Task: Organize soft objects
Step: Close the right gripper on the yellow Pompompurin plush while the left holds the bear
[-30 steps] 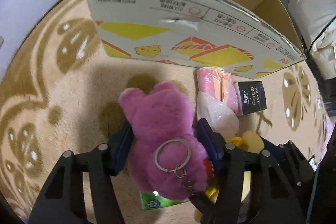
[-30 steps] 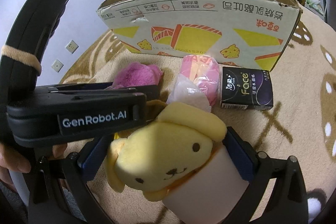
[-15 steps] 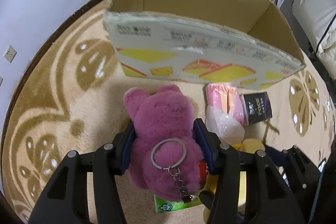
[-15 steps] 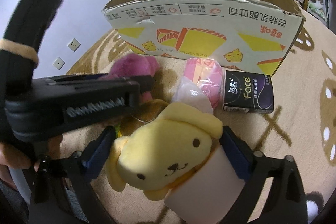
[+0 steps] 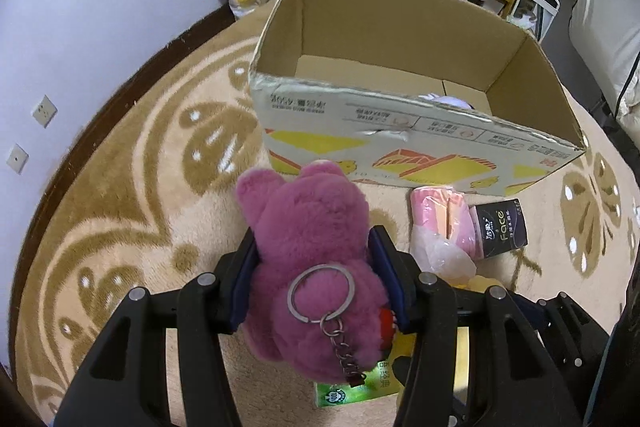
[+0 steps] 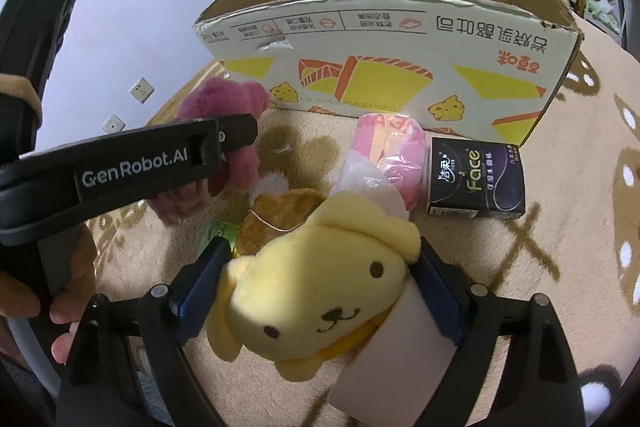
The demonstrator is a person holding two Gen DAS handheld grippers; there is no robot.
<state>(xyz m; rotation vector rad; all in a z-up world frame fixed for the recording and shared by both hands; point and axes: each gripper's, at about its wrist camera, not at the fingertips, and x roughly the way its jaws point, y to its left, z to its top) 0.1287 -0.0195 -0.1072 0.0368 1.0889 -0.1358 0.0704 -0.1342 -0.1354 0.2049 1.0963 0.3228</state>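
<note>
In the lower centre of the left wrist view, the left tongs [image 5: 312, 279] are clenching a purple plush bear [image 5: 312, 263] across its body, a metal key ring [image 5: 322, 291] and chain dangling off its back toward the camera. Above it, filling the upper middle of the frame, the cardboard box [image 5: 360, 123] is standing open on the patterned rug [image 5: 120, 187], with something pale lying at its bottom near the front wall. To the right of the bear, a pink wrapped pack [image 5: 444, 215] and a black tissue pack [image 5: 500, 227] are lying on the rug just before the box, and a green packet [image 5: 352, 387] is peeking out beneath the bear. In the right wrist view, the right tongs [image 6: 316, 291] are gripping a yellow plush dog [image 6: 320, 291] by the head at lower centre, its pale body trailing toward the lower right. Both toys are hanging short of the box rim, so the carry over the front wall seems the step in hand. The bear could slip, since fluffy pile compresses and gives the pads little purchase; its chain could snag the torn cardboard edge. The two tools are sitting close together, so a hurried lift could knock one against the other and jar a toy loose.
</note>
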